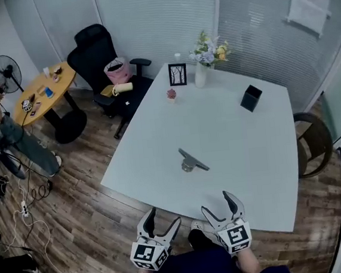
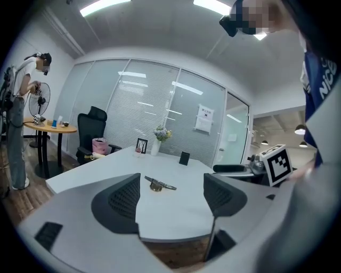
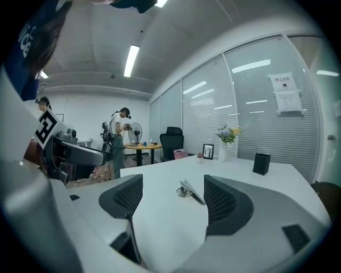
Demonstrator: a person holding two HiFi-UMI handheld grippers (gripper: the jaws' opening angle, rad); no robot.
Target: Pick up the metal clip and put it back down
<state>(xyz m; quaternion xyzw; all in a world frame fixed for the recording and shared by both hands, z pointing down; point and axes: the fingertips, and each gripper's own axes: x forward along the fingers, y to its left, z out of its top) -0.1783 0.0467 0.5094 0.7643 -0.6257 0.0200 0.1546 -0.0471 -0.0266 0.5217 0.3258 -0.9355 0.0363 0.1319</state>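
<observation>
Left gripper (image 1: 164, 217) and right gripper (image 1: 216, 203) hover at the surface's (image 1: 250, 149) near edge, fingers spread wide, holding nothing. Metal clip (image 1: 191, 160) lies ahead mid-surface, long axis slanting far-left to near-right; right gripper seems slightly nearer.

The left claw (image 1: 165, 218) is held low, close in front of the person's body. Its two jaws are spread wide in a V with nothing between them, and in the left gripper view both ribbed pads (image 2: 125, 198) stand well apart. The right claw (image 1: 217, 203) is just beside it and a little further forward. Its jaws are likewise spread and empty, as the right gripper view confirms. Both claws point forward, away from the body and roughly parallel. Each carries a marker cube (image 1: 149, 254) at its rear end, and a forearm (image 1: 249, 267) shows behind the right one.
</observation>
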